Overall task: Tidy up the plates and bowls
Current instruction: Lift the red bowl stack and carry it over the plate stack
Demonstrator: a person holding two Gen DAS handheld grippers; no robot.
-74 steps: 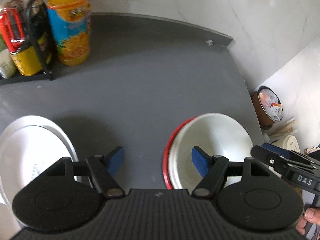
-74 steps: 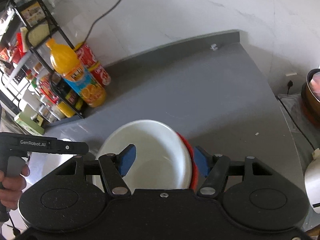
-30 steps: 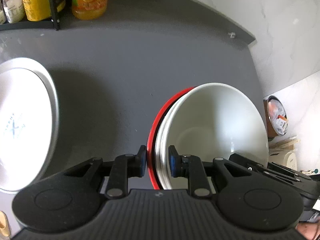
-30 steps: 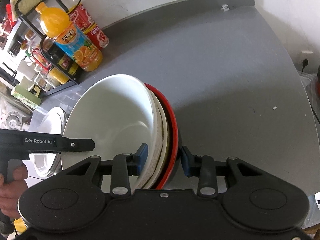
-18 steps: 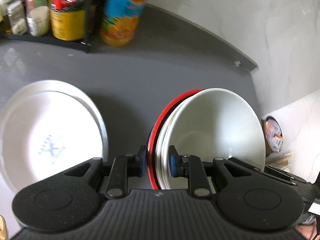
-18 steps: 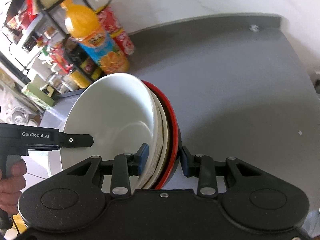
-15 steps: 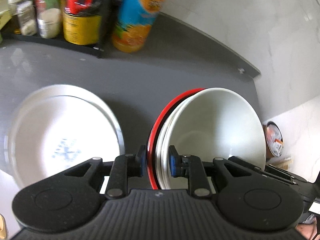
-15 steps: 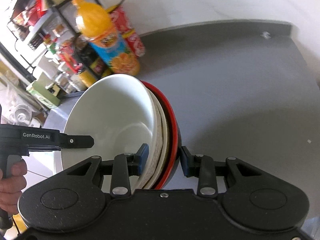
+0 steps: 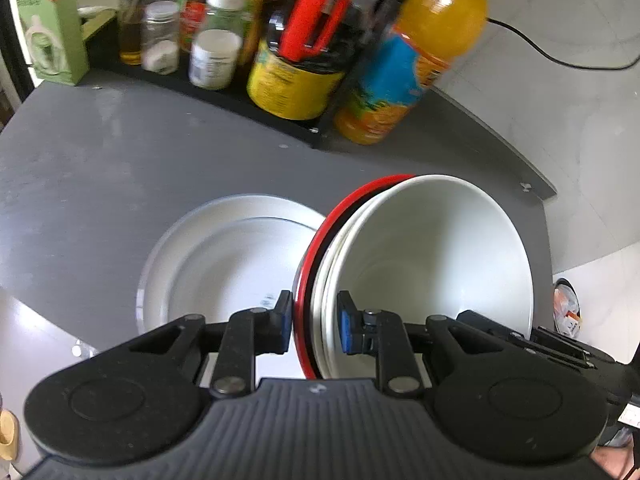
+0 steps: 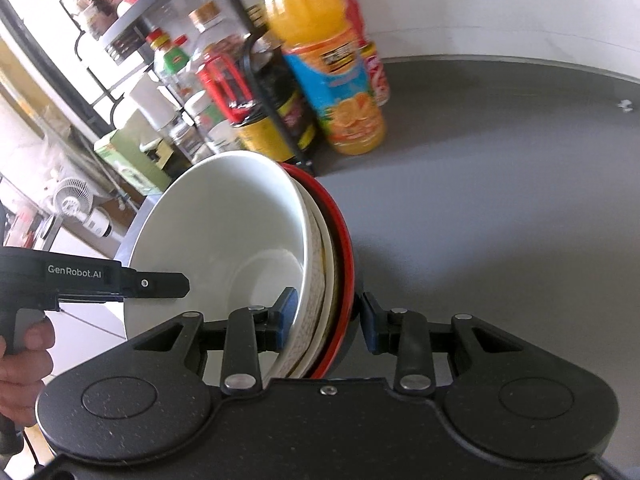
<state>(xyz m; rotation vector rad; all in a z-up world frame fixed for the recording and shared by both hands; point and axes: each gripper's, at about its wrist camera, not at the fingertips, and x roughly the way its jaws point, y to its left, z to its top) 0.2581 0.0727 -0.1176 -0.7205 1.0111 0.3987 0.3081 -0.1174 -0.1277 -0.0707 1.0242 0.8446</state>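
A stack of bowls (image 9: pixel 432 264), white ones nested in a red-rimmed one, hangs above the grey counter (image 9: pixel 120 168). My left gripper (image 9: pixel 314 322) is shut on the stack's left rim, its blue pads on either side of the rims. The same bowl stack (image 10: pixel 232 248) fills the right wrist view, where my right gripper (image 10: pixel 326 318) is shut on its right rim. A large white plate (image 9: pixel 216 264) lies flat on the counter just left of and below the stack. The left gripper's body and a hand (image 10: pixel 24 344) show at the left edge of the right wrist view.
A black rack (image 9: pixel 240 92) with jars, tins and bottles stands along the back of the counter. An orange juice bottle (image 9: pixel 404 64) and red cans (image 10: pixel 374 68) stand beside it. A small pot (image 9: pixel 568 308) sits past the counter's right edge. Bare grey counter (image 10: pixel 500 184) stretches to the right.
Both grippers shut on the bowl stack and lifted it, then carried it left toward the white plate. The plate and rack have come closer to the centre of view.
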